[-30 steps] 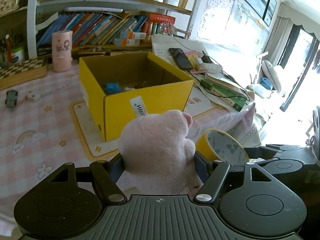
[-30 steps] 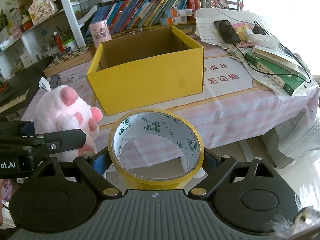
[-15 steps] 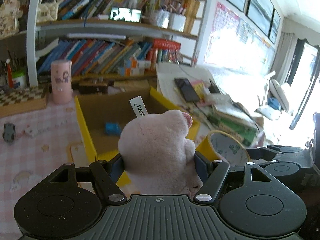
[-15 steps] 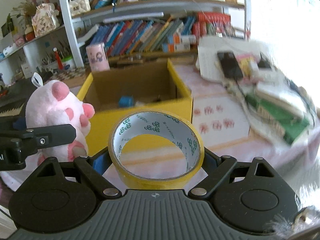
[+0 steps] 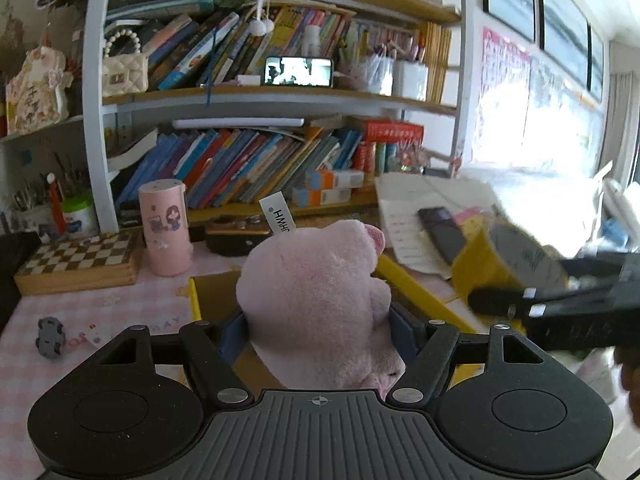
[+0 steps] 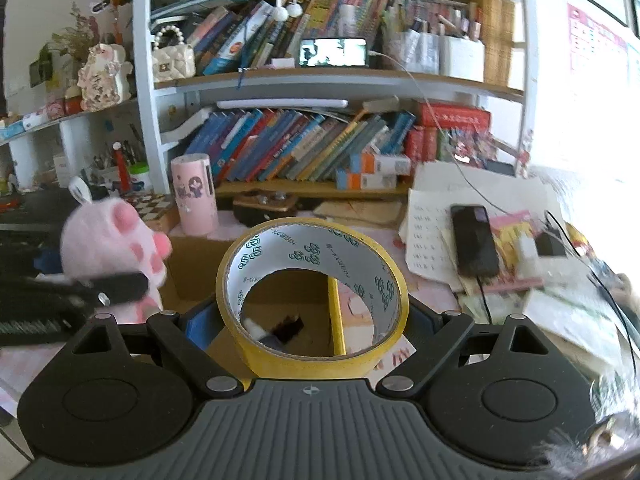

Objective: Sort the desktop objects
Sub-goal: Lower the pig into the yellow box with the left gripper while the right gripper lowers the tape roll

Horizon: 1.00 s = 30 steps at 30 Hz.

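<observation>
My left gripper [image 5: 318, 330] is shut on a pink plush toy [image 5: 316, 300] with a white tag and holds it above the open yellow cardboard box [image 5: 416, 294]. My right gripper [image 6: 312, 320] is shut on a roll of yellow tape [image 6: 312, 296], held over the same box [image 6: 334, 312]; small items lie on the box floor. The plush [image 6: 116, 244] shows at the left of the right wrist view, and the tape [image 5: 500, 264] at the right of the left wrist view.
A pink cylinder [image 5: 163, 228] and a chessboard box [image 5: 80, 258] stand behind the box on the pink cloth. A toy car [image 5: 50, 336] lies at left. A black phone [image 6: 474, 240], papers and books lie at right. Bookshelves [image 6: 320, 152] rise behind.
Both grippers have moved forward and up, from in front of the box to over its open top, each still holding its object. The box now sits low in both views.
</observation>
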Available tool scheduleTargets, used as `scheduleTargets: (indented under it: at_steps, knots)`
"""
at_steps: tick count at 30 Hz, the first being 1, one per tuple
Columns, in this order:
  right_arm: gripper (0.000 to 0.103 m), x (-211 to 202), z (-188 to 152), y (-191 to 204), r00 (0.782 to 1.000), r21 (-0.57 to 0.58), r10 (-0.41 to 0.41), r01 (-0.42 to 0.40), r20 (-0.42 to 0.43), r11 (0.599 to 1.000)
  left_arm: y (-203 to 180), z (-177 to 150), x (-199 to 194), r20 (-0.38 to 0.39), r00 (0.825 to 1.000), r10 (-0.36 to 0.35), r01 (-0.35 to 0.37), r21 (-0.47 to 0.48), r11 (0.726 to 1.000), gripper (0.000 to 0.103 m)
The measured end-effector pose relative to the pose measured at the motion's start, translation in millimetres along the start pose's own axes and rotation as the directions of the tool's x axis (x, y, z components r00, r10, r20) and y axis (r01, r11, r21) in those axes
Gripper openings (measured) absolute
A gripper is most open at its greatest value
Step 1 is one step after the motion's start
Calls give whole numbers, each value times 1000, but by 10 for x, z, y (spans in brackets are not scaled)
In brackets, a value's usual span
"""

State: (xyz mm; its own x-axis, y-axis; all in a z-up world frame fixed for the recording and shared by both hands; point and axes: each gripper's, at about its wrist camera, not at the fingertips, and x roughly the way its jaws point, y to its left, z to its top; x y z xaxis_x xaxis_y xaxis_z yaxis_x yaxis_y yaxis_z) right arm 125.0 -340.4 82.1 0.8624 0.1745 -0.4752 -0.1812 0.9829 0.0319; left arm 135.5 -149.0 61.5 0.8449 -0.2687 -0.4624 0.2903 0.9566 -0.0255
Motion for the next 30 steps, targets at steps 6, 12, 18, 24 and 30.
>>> scheduleTargets:
  at_steps: [6,12,18,24,30]
  knots:
    - [89,294,174,18,999,-46,47,-47,11,998,-37,-73,357,-94,995,30,-27,33,999,73]
    - [89,664,216,118,996,-162,87,-91,-29,983,-54,-179,642,-203,978,41,-29,62,998,73]
    - [89,1015,137,262,992,-352,95,-118,-82,928,-18,-282,818,-278,958,76,-60,64,996,74]
    - [89,1370,42,389,978,-504,109,-186,-177,844,22,-283,873,-301,952,64,-57,31,998,75]
    - [89,1656,63,417,955,-538,120,-254,-272,803,-12,-287,848,-279,955,99,-88,53,995,81]
